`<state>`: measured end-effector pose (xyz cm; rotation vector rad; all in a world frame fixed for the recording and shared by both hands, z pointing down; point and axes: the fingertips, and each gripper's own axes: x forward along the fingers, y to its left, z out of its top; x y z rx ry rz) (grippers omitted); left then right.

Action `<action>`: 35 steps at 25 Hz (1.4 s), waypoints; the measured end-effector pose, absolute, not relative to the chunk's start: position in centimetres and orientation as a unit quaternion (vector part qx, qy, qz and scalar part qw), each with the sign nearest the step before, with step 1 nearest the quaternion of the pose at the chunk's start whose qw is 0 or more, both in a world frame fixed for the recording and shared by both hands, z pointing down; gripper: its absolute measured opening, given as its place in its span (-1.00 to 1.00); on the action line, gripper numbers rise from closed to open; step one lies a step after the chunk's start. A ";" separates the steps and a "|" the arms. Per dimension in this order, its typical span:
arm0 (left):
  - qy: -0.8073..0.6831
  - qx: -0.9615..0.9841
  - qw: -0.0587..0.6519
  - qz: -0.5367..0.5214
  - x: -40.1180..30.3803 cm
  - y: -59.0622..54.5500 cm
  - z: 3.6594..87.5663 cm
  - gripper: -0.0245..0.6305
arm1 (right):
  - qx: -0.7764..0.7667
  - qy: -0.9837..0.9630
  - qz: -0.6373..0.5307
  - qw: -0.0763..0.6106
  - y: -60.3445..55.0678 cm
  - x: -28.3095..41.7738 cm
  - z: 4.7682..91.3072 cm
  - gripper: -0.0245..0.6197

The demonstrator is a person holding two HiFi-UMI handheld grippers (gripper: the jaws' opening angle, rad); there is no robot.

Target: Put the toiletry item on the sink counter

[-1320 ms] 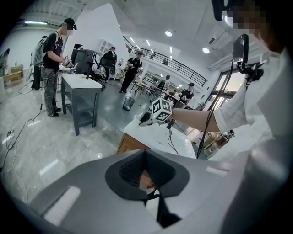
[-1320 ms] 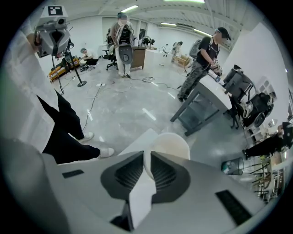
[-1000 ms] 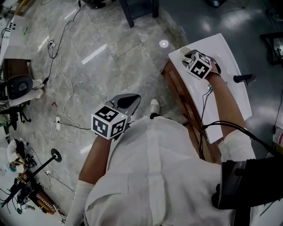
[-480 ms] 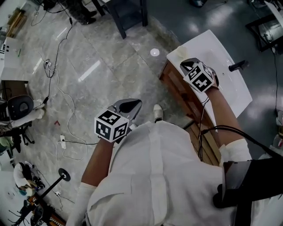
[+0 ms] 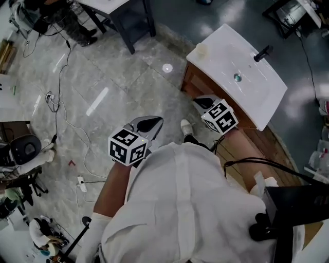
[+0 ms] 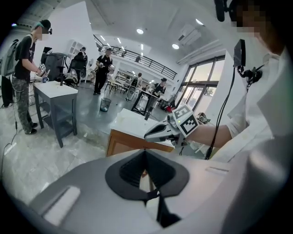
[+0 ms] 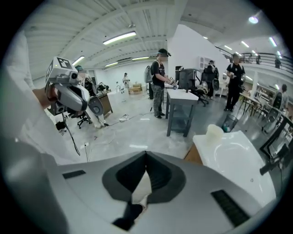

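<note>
The white sink counter (image 5: 257, 97) stands at the upper right of the head view, with a black faucet (image 5: 262, 53) and a drain (image 5: 237, 77). A small pale toiletry item (image 5: 201, 50) sits on its far left corner; the right gripper view shows this toiletry item (image 7: 214, 133) as a pale cup shape on the counter (image 7: 238, 160). My right gripper (image 5: 202, 103) hovers off the counter's front edge, shut and empty. Over the floor on the left, my left gripper (image 5: 148, 124) is also shut with nothing in it.
A wooden cabinet (image 5: 198, 85) carries the sink. A grey table (image 5: 121, 13) stands at the top left, and a person (image 7: 158, 82) is beside it. Cables (image 5: 61, 102) trail over the marble floor. A small bin (image 6: 105, 104) stands far off.
My right gripper has pulled back from the counter's corner toward my body, and the pale toiletry item stays on that corner. The left gripper has barely moved.
</note>
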<state>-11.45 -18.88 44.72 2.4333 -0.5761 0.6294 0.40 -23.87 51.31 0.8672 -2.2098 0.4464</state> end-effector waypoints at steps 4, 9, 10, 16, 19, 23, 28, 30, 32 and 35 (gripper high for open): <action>-0.186 0.914 0.270 0.237 -11.9 -16.5 44.7 -0.91 | 0.349 -0.853 0.180 0.345 -19.5 -1.3 51.1 -0.91; -0.154 0.924 0.259 0.236 -12.8 -13.5 44.9 -0.91 | 0.380 -0.847 0.180 0.327 -14.9 -3.5 50.3 -0.91; -0.148 0.926 0.258 0.235 -13.1 -12.7 44.9 -0.91 | 0.385 -0.846 0.180 0.322 -14.0 -4.1 50.1 -0.91; -0.134 0.928 0.257 0.233 -14.4 -9.5 44.8 -0.91 | 0.392 -0.849 0.178 0.307 -9.8 -6.6 49.0 -0.91; -0.134 0.927 0.254 0.240 -14.4 -8.6 45.2 -0.91 | 0.387 -0.852 0.176 0.305 -8.3 -7.2 48.9 -0.91; -0.131 0.926 0.255 0.244 -14.2 -7.7 45.4 -0.91 | 0.374 -0.860 0.153 0.313 -7.5 -7.9 48.5 -0.91; -0.127 0.926 0.257 0.245 -14.6 -6.9 45.6 -0.91 | 0.370 -0.863 0.150 0.310 -6.8 -9.2 48.3 -0.91; -0.128 0.925 0.259 0.246 -15.0 -6.7 45.8 -0.91 | 0.367 -0.865 0.147 0.310 -6.5 -9.6 48.2 -0.91; -0.130 0.925 0.259 0.245 -15.2 -6.4 45.8 -0.91 | 0.363 -0.867 0.140 0.313 -6.3 -9.9 48.1 -0.91; -0.134 0.925 0.258 0.245 -15.7 -6.1 45.9 -0.91 | 0.355 -0.870 0.134 0.315 -5.9 -10.6 48.1 -0.91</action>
